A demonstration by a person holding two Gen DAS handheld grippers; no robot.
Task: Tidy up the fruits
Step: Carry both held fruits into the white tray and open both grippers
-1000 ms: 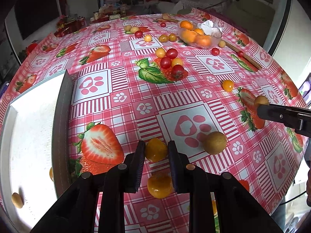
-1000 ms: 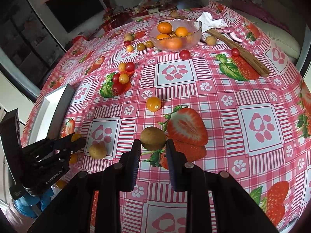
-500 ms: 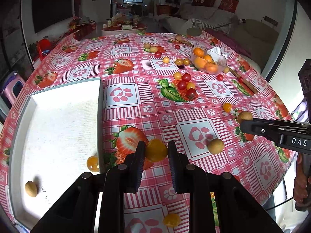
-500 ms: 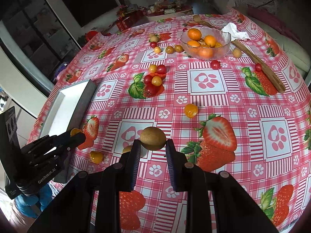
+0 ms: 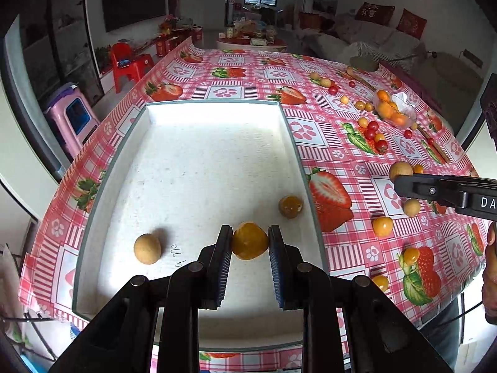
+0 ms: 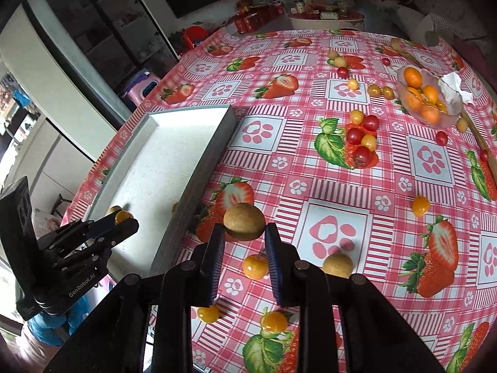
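My left gripper (image 5: 250, 242) is shut on a yellow-orange fruit (image 5: 249, 245) and holds it over the near part of the white tray (image 5: 214, 108). The tray holds a tan round fruit (image 5: 147, 248) and an orange-brown fruit (image 5: 290, 206). My right gripper (image 6: 243, 233) is shut on a brown round fruit (image 6: 244, 221) above the tablecloth, just right of the tray's wall (image 6: 202, 168). The right gripper also shows in the left wrist view (image 5: 400, 183), and the left gripper in the right wrist view (image 6: 124, 222).
Loose yellow fruits (image 6: 255, 266) and a tan fruit (image 6: 337, 265) lie on the strawberry tablecloth near the right gripper. Red and yellow cherry tomatoes (image 6: 362, 138) cluster mid-table. A glass bowl of oranges (image 6: 427, 98) and a wooden stick (image 6: 475, 136) stand at the far right.
My left gripper has carried the yellow-orange fruit leftward from above the tablecloth to over the tray. My right gripper has carried the brown fruit leftward, closer to the tray's wall.
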